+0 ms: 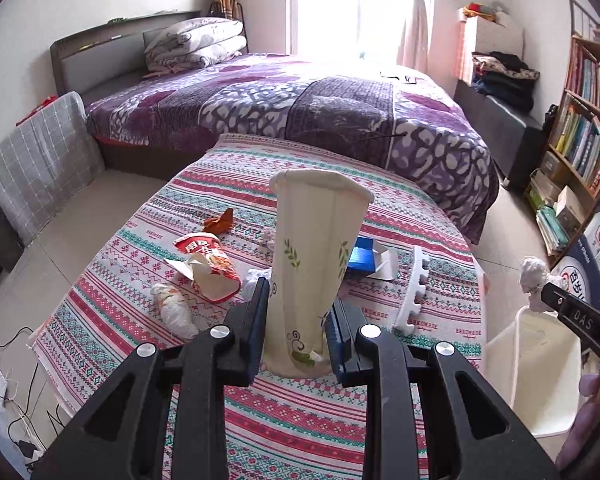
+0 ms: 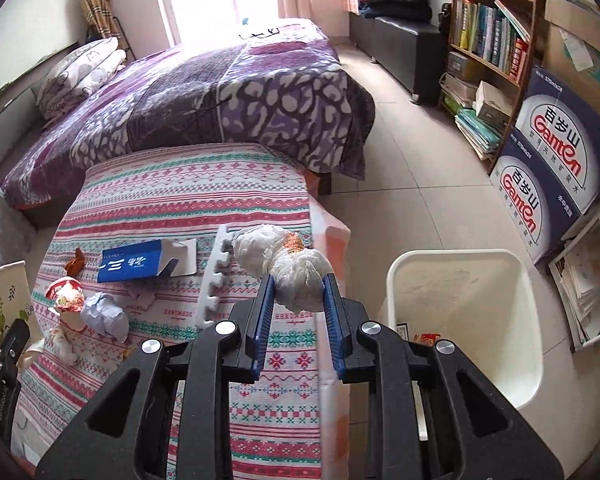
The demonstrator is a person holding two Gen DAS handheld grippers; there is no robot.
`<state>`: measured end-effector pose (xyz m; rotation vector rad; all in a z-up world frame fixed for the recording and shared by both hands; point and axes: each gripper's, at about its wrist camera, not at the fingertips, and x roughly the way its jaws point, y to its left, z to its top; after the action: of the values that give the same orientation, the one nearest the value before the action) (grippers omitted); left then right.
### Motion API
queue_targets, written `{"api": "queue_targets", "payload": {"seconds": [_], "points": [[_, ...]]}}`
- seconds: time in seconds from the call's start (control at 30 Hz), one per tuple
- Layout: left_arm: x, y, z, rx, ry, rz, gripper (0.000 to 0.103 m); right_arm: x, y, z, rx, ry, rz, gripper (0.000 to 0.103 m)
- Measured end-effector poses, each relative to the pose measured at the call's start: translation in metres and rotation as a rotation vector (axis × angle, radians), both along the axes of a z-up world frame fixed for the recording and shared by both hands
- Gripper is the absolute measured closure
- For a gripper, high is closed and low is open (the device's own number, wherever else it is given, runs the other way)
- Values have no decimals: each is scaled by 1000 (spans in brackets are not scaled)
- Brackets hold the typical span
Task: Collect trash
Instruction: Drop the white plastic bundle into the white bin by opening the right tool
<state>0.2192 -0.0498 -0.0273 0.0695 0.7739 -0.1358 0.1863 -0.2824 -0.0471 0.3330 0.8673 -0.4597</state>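
Note:
My left gripper (image 1: 298, 300) is shut on a crushed paper cup (image 1: 314, 256) with green leaf prints, held upright above the patterned tablecloth (image 1: 260, 420). The cup (image 2: 2, 300) also shows at the left edge of the right wrist view. My right gripper (image 2: 298, 286) is shut on a crumpled white plastic wrapper (image 2: 292, 266), held near the table's right edge beside the white bin (image 2: 396, 280). In the left wrist view, that wrapper (image 1: 534, 278) hangs over the bin (image 1: 500, 352). Left on the table are a red snack bag (image 1: 210, 266), a blue box (image 2: 134, 266), a white foam strip (image 2: 216, 280) and a crumpled paper ball (image 2: 104, 314).
A purple-covered bed (image 1: 300, 108) stands behind the table. A bookshelf (image 2: 488, 36) and stacked water cartons (image 2: 556, 168) line the right wall. The bin holds some wrappers at its bottom (image 2: 424, 338). Cables (image 1: 16, 420) lie on the floor at the table's left.

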Motion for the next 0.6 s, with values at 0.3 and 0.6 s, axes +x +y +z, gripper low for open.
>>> {"api": "queue_targets", "payload": {"seconds": [0.3, 0.6], "points": [[-9, -54, -10, 16, 11, -104, 76, -25, -59, -5, 58, 35, -169, 78], [-24, -106, -21, 11, 28, -232, 76, -53, -106, -1, 48, 29, -327, 56]]}}
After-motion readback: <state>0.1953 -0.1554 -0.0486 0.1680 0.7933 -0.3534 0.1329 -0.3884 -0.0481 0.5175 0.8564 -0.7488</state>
